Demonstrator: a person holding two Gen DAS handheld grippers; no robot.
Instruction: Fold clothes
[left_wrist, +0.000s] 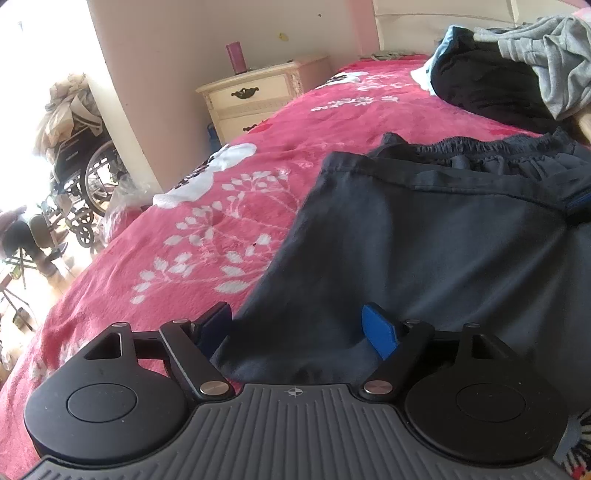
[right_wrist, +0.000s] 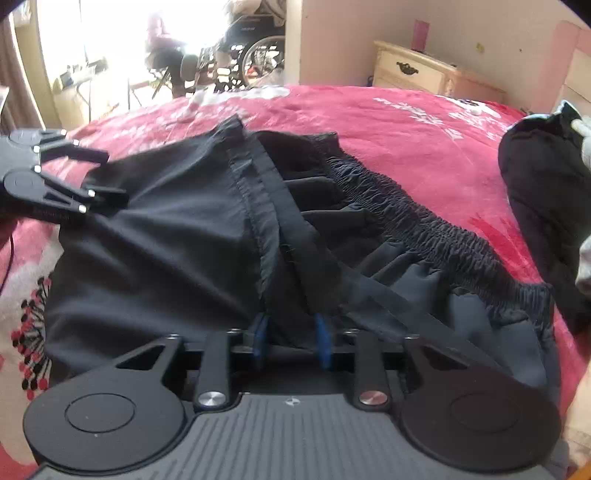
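Your left gripper (left_wrist: 297, 325) sits right over the near corner of the dark elastic-waist shorts (left_wrist: 424, 258), jaws spread wide. One blue pad rests against the fabric, the other is out by the edge just off it, and nothing is pinched. Those shorts lie spread on the pink floral blanket (left_wrist: 221, 206), with the gathered waistband (left_wrist: 491, 155) on the far side from you in that view.

Your right gripper (right_wrist: 290, 341) looks different: the two blue pads are pulled in narrow with a bunched fold of the shorts' fabric caught between them, so it's clamped on the shorts (right_wrist: 166, 251). From that camera you can see the hem edge standing up in a ridge and the waistband (right_wrist: 424, 221) running off to the right. Your left gripper (right_wrist: 99, 173) shows at the far left of that view, at the opposite corner of the garment.

Further up the bed there's a pile of clothes (left_wrist: 498, 77), black with something grey on top. A cream nightstand (left_wrist: 251, 99) stands beside the bed, and a wheelchair (left_wrist: 88, 173) is parked by the bright window.
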